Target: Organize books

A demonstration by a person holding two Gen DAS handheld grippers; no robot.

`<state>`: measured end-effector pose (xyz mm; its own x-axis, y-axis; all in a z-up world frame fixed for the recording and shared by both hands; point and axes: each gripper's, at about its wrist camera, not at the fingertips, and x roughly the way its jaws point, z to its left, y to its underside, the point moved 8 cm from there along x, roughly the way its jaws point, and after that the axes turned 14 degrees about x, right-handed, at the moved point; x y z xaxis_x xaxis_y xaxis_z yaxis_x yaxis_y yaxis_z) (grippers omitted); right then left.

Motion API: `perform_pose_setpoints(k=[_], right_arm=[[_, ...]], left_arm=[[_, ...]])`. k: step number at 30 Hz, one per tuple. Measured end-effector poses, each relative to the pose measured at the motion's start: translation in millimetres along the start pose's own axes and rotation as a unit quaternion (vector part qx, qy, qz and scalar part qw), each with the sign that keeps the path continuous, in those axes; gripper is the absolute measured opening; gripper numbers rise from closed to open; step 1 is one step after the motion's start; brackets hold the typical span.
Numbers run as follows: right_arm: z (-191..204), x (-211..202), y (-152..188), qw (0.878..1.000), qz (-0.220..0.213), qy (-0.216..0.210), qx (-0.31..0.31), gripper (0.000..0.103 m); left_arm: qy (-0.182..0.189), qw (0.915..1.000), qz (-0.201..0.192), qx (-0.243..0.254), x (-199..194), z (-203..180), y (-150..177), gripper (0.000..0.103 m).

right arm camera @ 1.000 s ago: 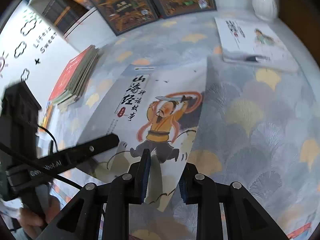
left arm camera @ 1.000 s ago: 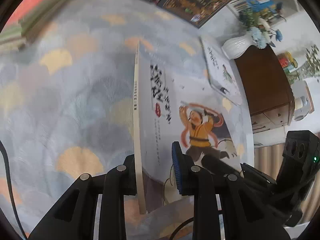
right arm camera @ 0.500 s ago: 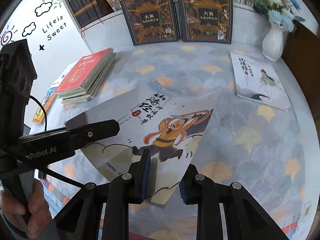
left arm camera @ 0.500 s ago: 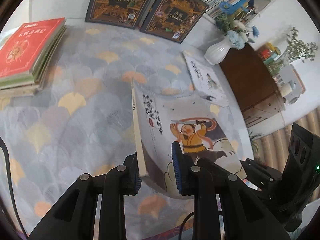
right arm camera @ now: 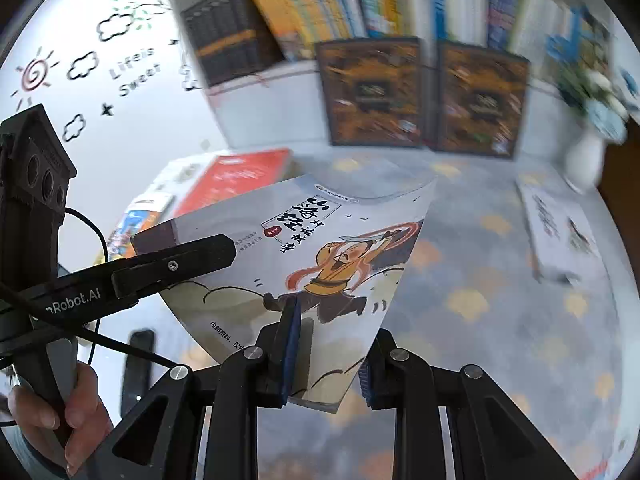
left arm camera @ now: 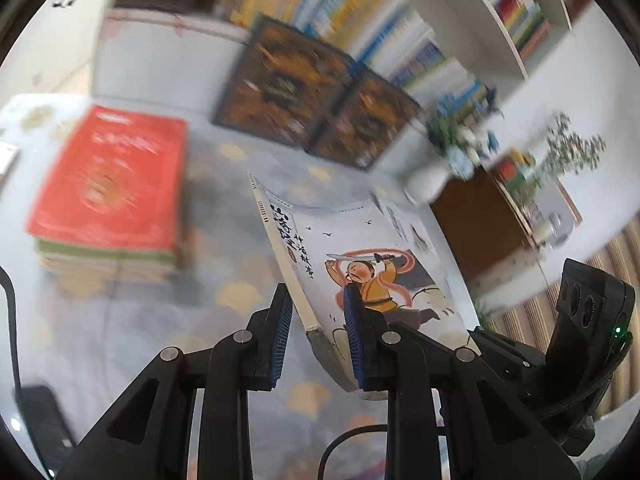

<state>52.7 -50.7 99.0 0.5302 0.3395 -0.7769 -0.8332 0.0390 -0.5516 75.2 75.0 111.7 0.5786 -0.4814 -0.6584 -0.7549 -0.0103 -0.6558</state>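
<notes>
Together, both views show one thin picture book [left arm camera: 372, 264] held clear of the patterned tabletop [left arm camera: 132, 320], its cover bearing a sword-raising figure in yellow. The left gripper [left arm camera: 316, 332] is clamped on the book's spine corner, blue pads pressing from either side; the right gripper [right arm camera: 328, 348] is clamped on the near lower edge of the same cover.

Only the left wrist view shows the book's spine edge-on, the full red top of a stack of books [left arm camera: 108, 184] at the left, and a brown cabinet [left arm camera: 480, 232] with greenery at the right. It also shows the right gripper's body at the right rim.

Only the right wrist view shows the cover nearly face-on, a second thin book [right arm camera: 560, 232] lying flat at the right of the tabletop, a white vase [right arm camera: 584, 160] beyond it, wall stickers at the left, and a hand [right arm camera: 60, 412] gripping the left gripper's handle.

Both views show two dark ornate books [right arm camera: 424, 96] standing at the far edge below a shelf of books [right arm camera: 360, 4].

Motion blur softens the background, so shelf titles are unreadable. The stack's lower books show only as edges. The right pad of the right gripper is largely hidden behind the cover.
</notes>
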Motion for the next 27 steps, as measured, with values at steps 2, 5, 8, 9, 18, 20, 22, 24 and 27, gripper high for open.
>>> perform_pose_setpoints(k=[2, 5, 8, 9, 18, 20, 22, 24, 27], right_arm=[[28.6, 12.2, -10.9, 1.000, -0.004, -0.010, -0.014, 0.024], [68.2, 34.5, -24.5, 0.999, -0.006, -0.022, -0.030, 0.025], [99.6, 59.7, -33.6, 0.999, 0.008, -0.038, -0.032, 0.025], [107.0, 68.0, -35.7, 0.999, 0.013, -0.042, -0.031, 0.025], [141.3, 121.3, -46.0, 0.998, 0.041, -0.030, -0.026, 0.026], [143.1, 130.8, -48.8, 0.998, 0.048, -0.024, -0.021, 0.026], [143.2, 140.4, -51.6, 0.998, 0.056, -0.021, -0.013, 0.026], [143.1, 148.8, -53.3, 0.998, 0.062, -0.018, -0.006, 0.026], [142.8, 160.8, -54.7, 0.997, 0.072, -0.012, -0.004, 0.026]], left_arm=[[-0.014, 0.9998, -0.009, -0.006, -11.4, 21.9, -6.8, 0.022], [-0.038, 0.9990, -0.018, -0.015, -28.0, 60.2, -16.4, 0.022], [-0.053, 0.9977, -0.027, -0.031, -40.4, 96.2, -22.4, 0.023], [-0.058, 0.9972, -0.029, -0.038, -43.2, 109.5, -23.0, 0.023], [-0.057, 0.9956, -0.020, -0.072, -31.5, 171.0, -18.3, 0.023], [-0.055, 0.9953, -0.015, -0.078, -25.6, 179.6, -17.1, 0.023], [-0.052, 0.9949, -0.010, -0.086, -19.2, 188.5, -16.3, 0.023], [-0.050, 0.9948, -0.004, -0.089, -14.2, 195.0, -15.1, 0.023], [-0.048, 0.9948, 0.005, -0.090, -6.2, 203.0, -13.1, 0.023]])
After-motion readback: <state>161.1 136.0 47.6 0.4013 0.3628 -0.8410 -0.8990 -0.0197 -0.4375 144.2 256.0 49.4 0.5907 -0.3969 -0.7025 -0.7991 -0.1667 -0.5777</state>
